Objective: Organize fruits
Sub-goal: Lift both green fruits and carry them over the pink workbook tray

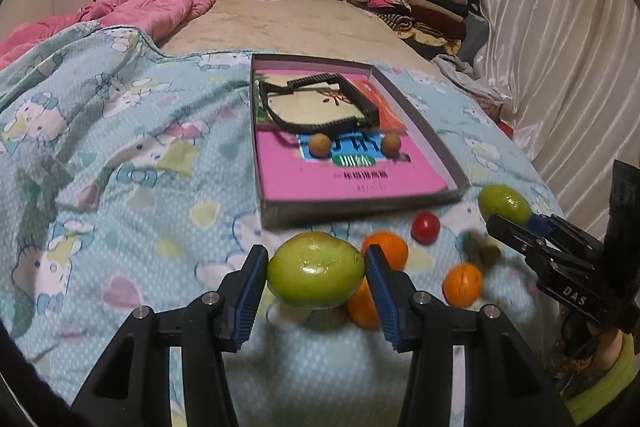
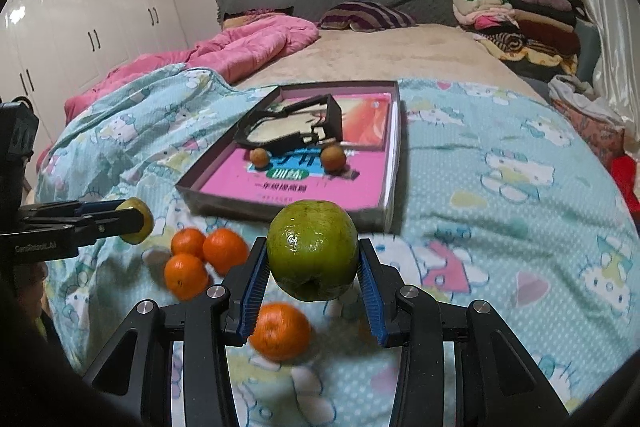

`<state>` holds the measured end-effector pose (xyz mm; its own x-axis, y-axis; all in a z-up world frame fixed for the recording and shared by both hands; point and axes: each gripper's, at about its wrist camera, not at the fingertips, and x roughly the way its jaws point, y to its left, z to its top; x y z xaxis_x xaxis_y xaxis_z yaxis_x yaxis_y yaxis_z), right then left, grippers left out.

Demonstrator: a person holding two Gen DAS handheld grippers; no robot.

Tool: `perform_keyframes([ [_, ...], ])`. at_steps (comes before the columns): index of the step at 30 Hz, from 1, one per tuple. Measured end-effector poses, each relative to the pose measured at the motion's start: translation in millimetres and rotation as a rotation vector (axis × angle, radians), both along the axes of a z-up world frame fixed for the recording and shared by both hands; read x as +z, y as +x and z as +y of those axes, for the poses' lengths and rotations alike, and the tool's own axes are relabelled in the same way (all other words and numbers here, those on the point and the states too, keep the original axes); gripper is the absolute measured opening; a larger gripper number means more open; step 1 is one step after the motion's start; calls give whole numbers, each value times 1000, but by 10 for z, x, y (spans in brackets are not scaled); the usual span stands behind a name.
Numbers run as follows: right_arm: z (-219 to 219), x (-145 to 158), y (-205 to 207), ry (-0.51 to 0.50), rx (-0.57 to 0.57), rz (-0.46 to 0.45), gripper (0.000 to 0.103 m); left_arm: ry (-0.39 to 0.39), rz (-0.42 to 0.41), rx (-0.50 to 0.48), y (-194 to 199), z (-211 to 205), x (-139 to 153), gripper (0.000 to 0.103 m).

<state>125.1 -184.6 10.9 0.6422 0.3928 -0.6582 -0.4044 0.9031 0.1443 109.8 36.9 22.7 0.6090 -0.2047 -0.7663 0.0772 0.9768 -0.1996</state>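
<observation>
1. Left gripper (image 1: 316, 277): clamped on a green fruit (image 1: 315, 275), held above the bed's blanket (image 1: 120, 187).
2. Right gripper (image 2: 313, 267): clamped on a second green fruit (image 2: 313, 250), likewise lifted.
3. Tray (image 1: 420, 131): two small brown fruits (image 1: 320, 145) are lodged on its pink book.
4. Oranges (image 2: 186, 275) and a red fruit (image 1: 425, 227): loose on the blanket.
5. Step judged: carrying; a forward reach over the tray rim is called for.

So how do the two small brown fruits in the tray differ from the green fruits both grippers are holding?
The brown fruits are much smaller, dull and tan, resting on the pink book; the green fruits are larger, glossy, and held off the blanket in the left gripper and right gripper. All are roundish.
</observation>
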Motion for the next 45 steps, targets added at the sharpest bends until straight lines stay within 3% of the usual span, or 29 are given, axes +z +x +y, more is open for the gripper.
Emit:
perform_keyframes([
  [21, 96, 75, 593, -23, 11, 2, 44, 51, 18, -1, 805, -171, -114, 50],
  [38, 305, -149, 1129, -96, 57, 115, 45, 81, 20, 9, 969, -168, -321, 50],
  [45, 294, -230, 1172, -89, 57, 133, 45, 81, 8, 11, 997, -171, -334, 50],
])
